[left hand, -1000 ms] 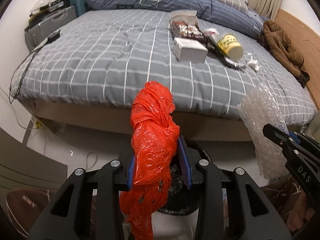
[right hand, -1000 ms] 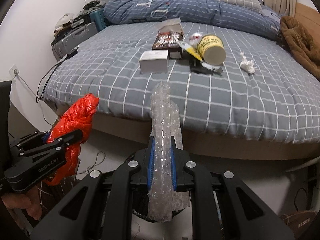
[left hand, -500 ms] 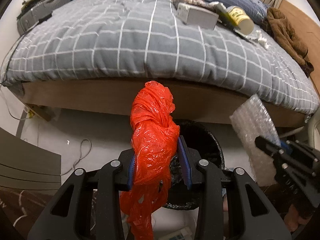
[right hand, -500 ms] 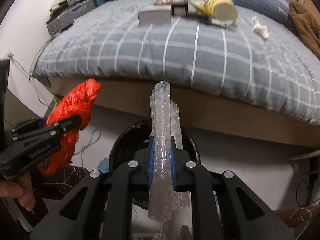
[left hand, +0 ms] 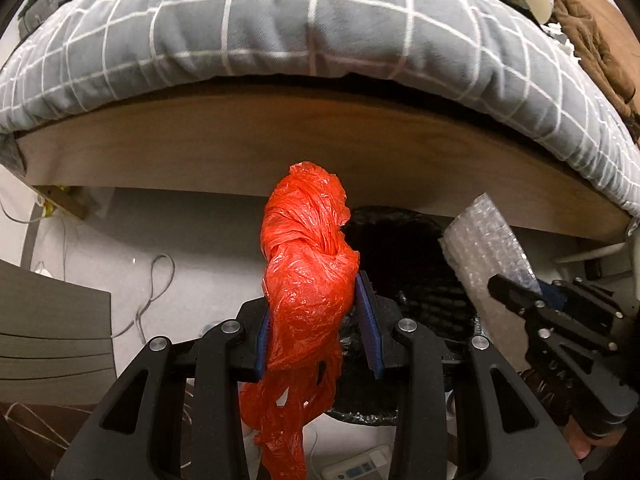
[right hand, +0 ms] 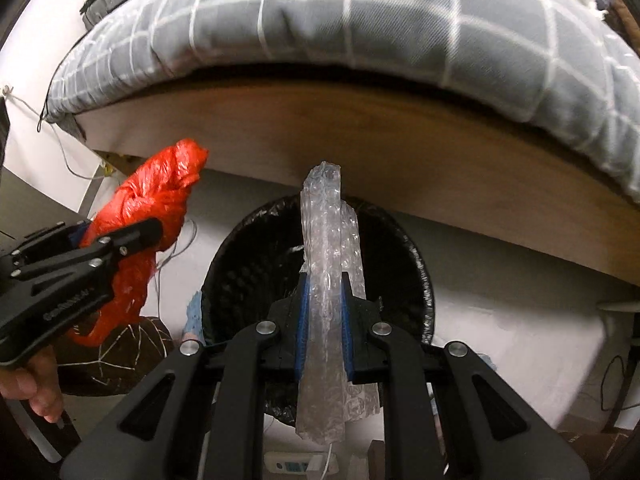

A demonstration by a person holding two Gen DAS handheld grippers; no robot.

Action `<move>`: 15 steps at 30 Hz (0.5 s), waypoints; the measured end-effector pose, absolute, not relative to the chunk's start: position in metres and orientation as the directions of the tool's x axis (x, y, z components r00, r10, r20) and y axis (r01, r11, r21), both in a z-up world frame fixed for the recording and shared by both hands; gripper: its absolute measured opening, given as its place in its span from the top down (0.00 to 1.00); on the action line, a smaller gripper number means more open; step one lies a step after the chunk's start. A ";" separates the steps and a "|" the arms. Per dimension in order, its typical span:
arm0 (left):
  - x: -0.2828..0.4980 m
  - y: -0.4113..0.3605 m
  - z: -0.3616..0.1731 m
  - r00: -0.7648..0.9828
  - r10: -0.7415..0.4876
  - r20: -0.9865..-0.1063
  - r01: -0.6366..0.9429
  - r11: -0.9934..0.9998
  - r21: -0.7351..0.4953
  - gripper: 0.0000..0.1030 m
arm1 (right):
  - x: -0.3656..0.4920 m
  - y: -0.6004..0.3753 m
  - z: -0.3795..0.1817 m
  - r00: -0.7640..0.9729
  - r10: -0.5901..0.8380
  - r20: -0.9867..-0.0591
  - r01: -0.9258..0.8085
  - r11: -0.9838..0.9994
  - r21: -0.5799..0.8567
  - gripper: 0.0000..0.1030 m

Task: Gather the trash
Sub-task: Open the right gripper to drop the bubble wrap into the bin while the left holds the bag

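L gripper (left hand: 316,332) clamps red bag (left hand: 308,264), jaws part-open round the wad, left of bin (right hand: 416,248). R gripper (right hand: 325,332) pinched near-shut on bubble wrap (right hand: 326,240), over bin. Both look light, soft, crushable, slippery; grip mid-bunch.

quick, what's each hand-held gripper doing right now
Left hand-held gripper: closed on the crumpled red plastic bag.
Right hand-held gripper: closed on the strip of bubble wrap.

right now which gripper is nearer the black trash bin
Right. The right gripper with bubble wrap sits over the black trash bin; the left gripper holds its red bag beside it.
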State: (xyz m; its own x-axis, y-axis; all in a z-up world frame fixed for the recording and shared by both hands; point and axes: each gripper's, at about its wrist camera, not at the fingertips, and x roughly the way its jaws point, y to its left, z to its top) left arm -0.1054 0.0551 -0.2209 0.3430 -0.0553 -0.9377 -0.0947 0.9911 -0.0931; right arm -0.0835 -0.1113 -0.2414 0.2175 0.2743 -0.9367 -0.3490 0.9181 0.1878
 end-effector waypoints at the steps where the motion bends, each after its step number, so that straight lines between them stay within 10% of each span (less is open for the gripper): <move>1: -0.105 0.058 -0.223 0.338 -0.055 -0.939 -0.101 0.990 -0.094 0.66 | -0.082 -0.109 -0.246 0.209 0.274 -0.939 -0.353 0.916 0.189 0.85; 15: -0.101 0.051 -0.233 0.322 -0.060 -0.945 -0.093 0.991 -0.094 0.66 | -0.085 -0.116 -0.249 0.274 0.234 -0.933 -0.316 0.938 0.143 0.28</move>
